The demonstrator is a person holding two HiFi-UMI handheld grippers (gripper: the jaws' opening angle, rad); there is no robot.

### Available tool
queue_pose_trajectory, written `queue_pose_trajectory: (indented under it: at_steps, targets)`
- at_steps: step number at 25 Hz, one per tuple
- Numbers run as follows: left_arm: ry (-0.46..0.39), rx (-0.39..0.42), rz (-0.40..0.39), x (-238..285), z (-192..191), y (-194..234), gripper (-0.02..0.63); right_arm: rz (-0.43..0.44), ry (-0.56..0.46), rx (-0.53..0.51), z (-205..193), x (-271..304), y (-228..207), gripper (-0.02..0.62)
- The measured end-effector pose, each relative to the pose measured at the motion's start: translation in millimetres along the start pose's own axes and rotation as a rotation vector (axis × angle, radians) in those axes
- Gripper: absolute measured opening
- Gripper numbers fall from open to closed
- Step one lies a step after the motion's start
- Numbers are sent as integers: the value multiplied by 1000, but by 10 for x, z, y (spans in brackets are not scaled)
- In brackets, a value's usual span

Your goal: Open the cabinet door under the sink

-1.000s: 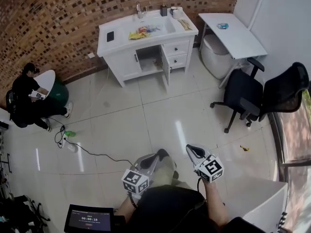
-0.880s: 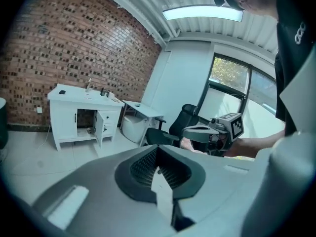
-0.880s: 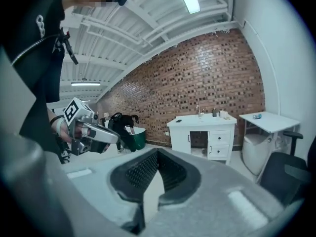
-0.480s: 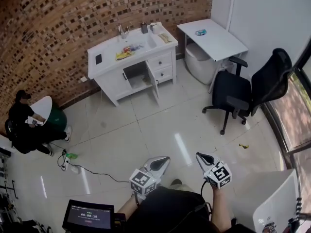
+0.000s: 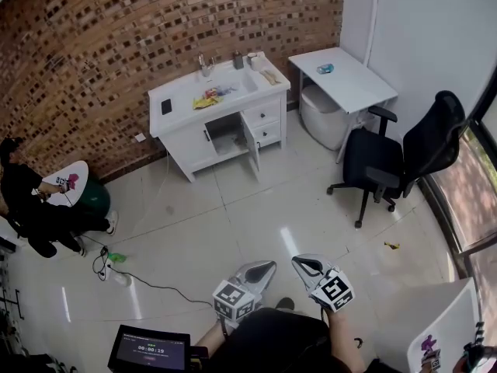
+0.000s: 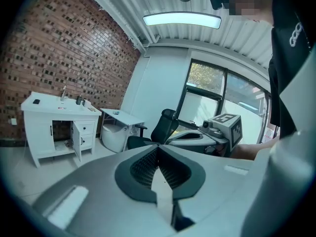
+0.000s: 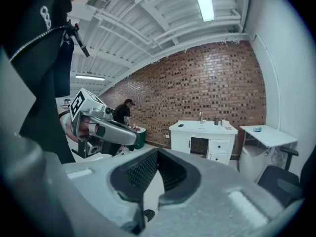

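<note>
The white sink cabinet (image 5: 190,142) stands far off against the brick wall. Its door (image 5: 251,141) under the sink is swung outward, and the dark opening (image 5: 225,134) shows. Both grippers hover low near my body, well short of the cabinet. My left gripper (image 5: 262,270) is shut and empty; so is my right gripper (image 5: 304,264) beside it. In the left gripper view the cabinet (image 6: 42,132) sits far left beyond the shut left gripper (image 6: 158,149). From the right gripper (image 7: 157,153), also shut, the cabinet (image 7: 180,139) shows ahead.
A black office chair (image 5: 388,162) stands at the right of the tiled floor, with a white side table (image 5: 342,76) and a white bin (image 5: 320,116) behind it. A person (image 5: 31,204) sits at the left. A cable (image 5: 140,278) trails across the floor. A tablet (image 5: 151,350) sits by my legs.
The head view has swung about, and the cabinet now sits a little further right. My right gripper has drawn in closer to the left one. The cabinet door stands open throughout.
</note>
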State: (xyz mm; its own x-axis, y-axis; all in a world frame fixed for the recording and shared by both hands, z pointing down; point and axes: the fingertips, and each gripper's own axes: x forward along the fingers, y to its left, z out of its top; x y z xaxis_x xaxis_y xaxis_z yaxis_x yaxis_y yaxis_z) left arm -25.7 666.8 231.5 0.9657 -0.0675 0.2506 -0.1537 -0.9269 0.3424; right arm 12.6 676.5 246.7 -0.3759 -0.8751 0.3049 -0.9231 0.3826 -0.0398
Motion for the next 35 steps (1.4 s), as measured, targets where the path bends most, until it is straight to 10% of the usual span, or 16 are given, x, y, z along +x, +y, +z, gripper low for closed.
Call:
queue_pose_trajectory:
  at_steps: [35]
  targets:
    - [7,-26,24,-211,-215,-348,15,56,32,-20,-72,-291,367,-8]
